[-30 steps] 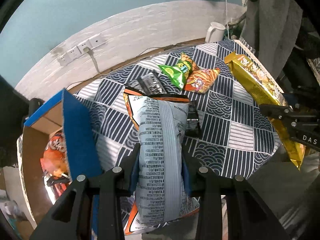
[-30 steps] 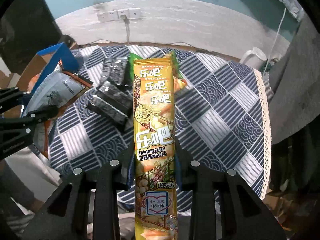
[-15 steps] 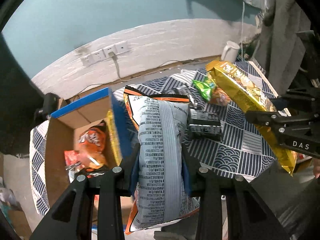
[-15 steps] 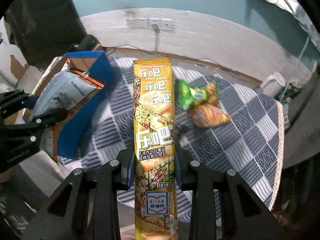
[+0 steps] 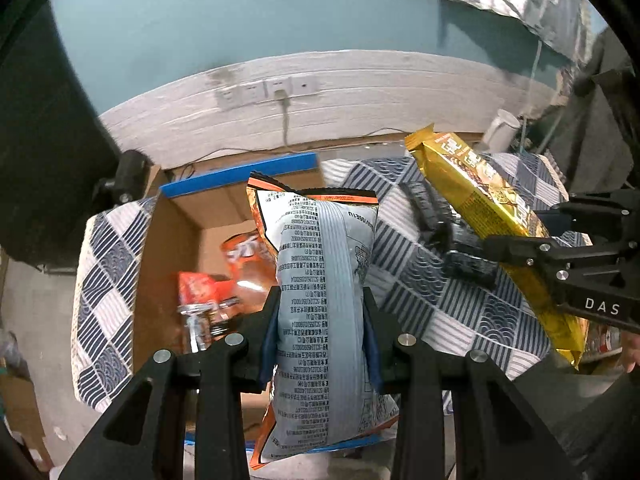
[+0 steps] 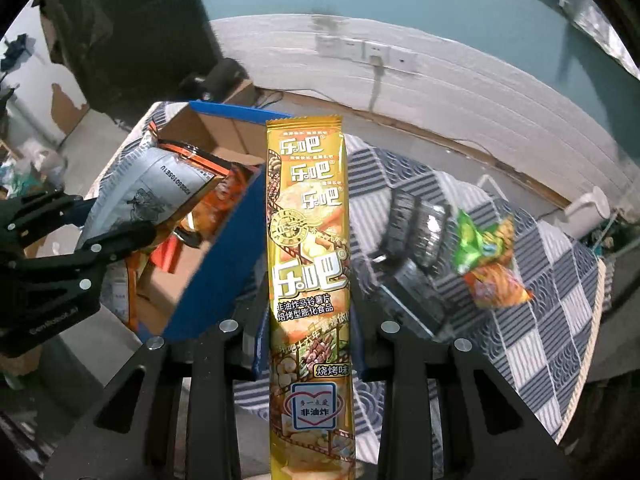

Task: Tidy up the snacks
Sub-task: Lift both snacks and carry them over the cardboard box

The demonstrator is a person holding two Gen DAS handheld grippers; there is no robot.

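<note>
Over the open cardboard box (image 5: 176,248), left gripper (image 5: 322,320) pinching the grey chip bag (image 5: 324,280), right gripper (image 6: 308,320) clamped on the gold packet (image 6: 308,240): lower each clear of the blue flap (image 6: 224,248), probably left first, box floor half hidden.

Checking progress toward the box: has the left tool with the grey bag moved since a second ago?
Yes. The left tool carried the grey bag off the tablecloth to above the cardboard box.
</note>
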